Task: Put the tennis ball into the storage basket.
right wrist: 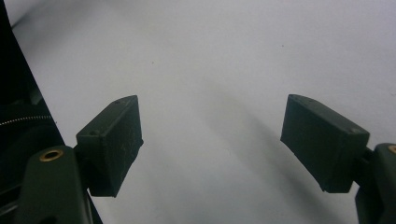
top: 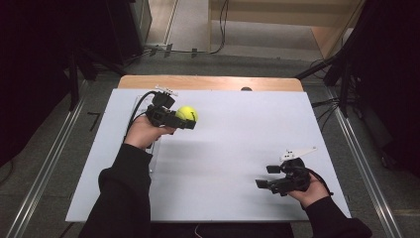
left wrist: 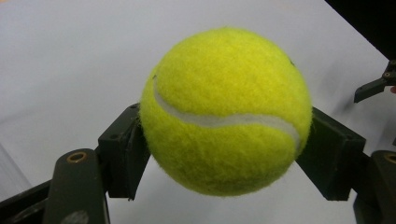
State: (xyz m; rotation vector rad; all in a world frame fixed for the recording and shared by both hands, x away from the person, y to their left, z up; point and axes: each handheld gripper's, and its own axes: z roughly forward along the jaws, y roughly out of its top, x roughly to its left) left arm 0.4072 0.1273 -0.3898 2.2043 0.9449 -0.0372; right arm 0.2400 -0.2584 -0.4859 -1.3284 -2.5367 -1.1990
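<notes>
Tennis ball (top: 187, 114) up off the worktop (top: 237, 144), pinched between the jaws of the left gripper (top: 190, 120), and that is the step in hand: a carry, with the ball held near the far left corner of the white board. From the left gripper view the hold looks clean, both black pads pressed into the yellow felt of the ball (left wrist: 225, 110) at its widest part, one on each flank, white seam running across the front, bare board beneath it. Over at the near right corner waits the right gripper (top: 267, 176), jaws spread wide with nothing between them; the right gripper view confirms it, two pads (right wrist: 114, 140) well apart and plain white surface in the gap. It points across toward the left side, so a handover looks a fair guess, though a simple set-down is just as possible. Either way, the next move calls for a level, steady travel across the board, pressure kept even since a round ball can squirt out of flat pads, and no release until the ball rests on something or the other jaws have closed on it.
</notes>
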